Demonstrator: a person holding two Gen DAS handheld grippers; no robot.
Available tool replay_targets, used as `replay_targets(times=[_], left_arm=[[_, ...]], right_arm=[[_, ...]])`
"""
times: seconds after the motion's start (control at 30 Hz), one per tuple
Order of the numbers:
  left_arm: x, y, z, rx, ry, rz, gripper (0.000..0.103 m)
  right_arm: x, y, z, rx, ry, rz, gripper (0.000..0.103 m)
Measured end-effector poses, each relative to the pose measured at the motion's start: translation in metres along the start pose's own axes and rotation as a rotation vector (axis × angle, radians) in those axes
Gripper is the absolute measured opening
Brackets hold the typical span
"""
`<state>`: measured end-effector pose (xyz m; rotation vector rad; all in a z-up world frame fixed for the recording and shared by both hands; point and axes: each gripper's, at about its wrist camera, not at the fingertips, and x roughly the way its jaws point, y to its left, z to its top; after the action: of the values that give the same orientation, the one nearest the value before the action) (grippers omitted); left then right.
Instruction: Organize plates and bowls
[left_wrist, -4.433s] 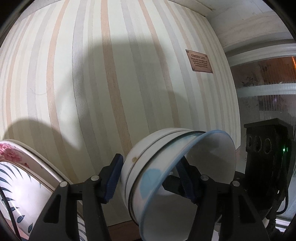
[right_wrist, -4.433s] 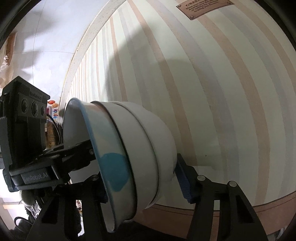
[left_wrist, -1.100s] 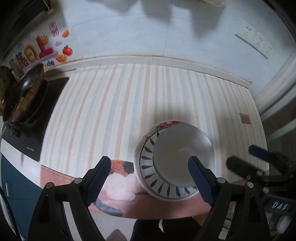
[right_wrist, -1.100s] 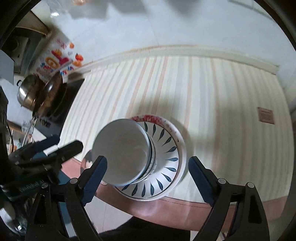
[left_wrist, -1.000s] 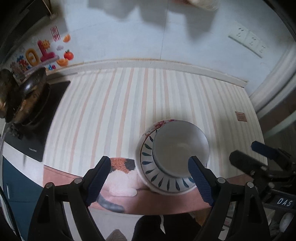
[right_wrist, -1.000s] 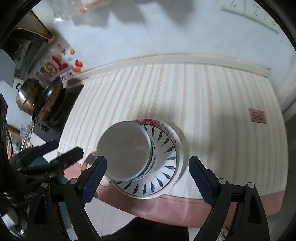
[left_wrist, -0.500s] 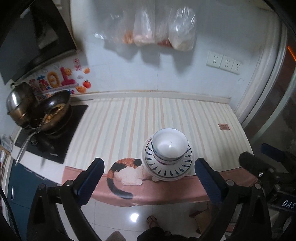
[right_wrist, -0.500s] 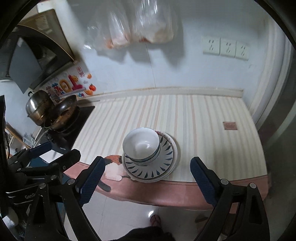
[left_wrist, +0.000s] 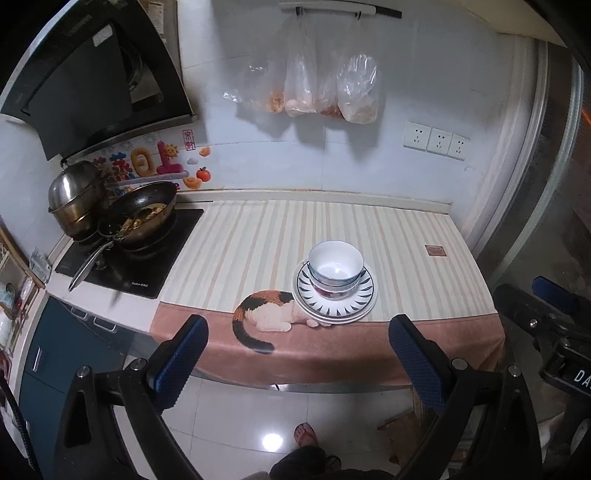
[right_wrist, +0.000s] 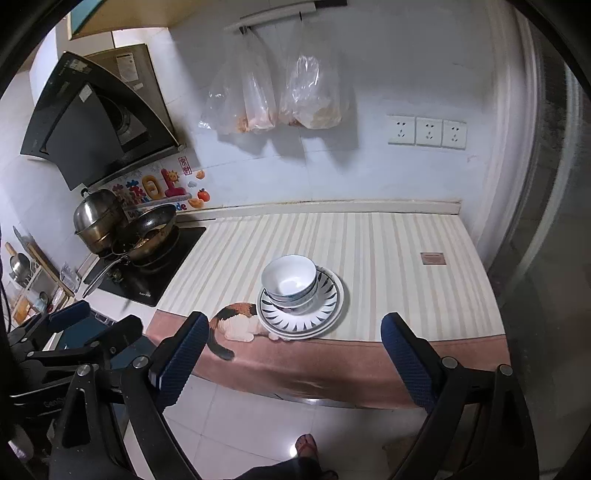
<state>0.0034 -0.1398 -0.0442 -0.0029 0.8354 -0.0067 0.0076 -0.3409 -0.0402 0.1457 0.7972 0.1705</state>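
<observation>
A stack of white bowls (left_wrist: 335, 267) sits on stacked plates (left_wrist: 364, 295) with a blue leaf-pattern rim, near the front edge of the striped counter mat (left_wrist: 258, 240). The same bowls (right_wrist: 290, 282) and plates (right_wrist: 328, 302) show in the right wrist view. My left gripper (left_wrist: 299, 354) is open and empty, held well back from the counter over the floor. My right gripper (right_wrist: 291, 350) is also open and empty, likewise far back from the stack.
A hob (left_wrist: 129, 258) with a frying pan (left_wrist: 142, 218) and a steel pot (left_wrist: 75, 199) stands at the left. Plastic bags (left_wrist: 325, 88) hang on the wall above. Wall sockets (left_wrist: 436, 140) are at the right. A white tiled floor (left_wrist: 258, 417) lies below.
Both grippers have pulled far back and up from the stack; the bowls and plates now look small on the counter. Earlier both grippers held the bowls; now they are empty.
</observation>
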Motion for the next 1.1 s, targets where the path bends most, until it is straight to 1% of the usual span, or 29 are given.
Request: replay_targets(times=[0.1,0.27,0.47,0.6,1.1], left_arm=[[-0.009,-0.002,-0.006,-0.003,0.000,0.000,0.100],[-0.027,-0.004,-0.016,-0.008,-0.021,0.021,0.100],[-0.041,0.002,-0.024,-0.013,-0.041,0.013,0.100],[-0.045,0.009,-0.026,-0.008,-0.041,-0.004,0.100],[-0.055,0.009,-0.031,-0.002,-0.061,-0.003,0.100]], right_arm=[[-0.019,0.000,-0.009,0.002,-0.011,0.001,0.097],[-0.044,0.003,-0.020,-0.025,-0.024,0.000,0.097],[-0.061,0.006,-0.026,-0.037,-0.033,-0.014,0.097],[-0.066,0.010,-0.025,-0.038,-0.039,-0.028,0.097],[-0.075,0.027,-0.038,-0.025,-0.027,-0.041,0.097]])
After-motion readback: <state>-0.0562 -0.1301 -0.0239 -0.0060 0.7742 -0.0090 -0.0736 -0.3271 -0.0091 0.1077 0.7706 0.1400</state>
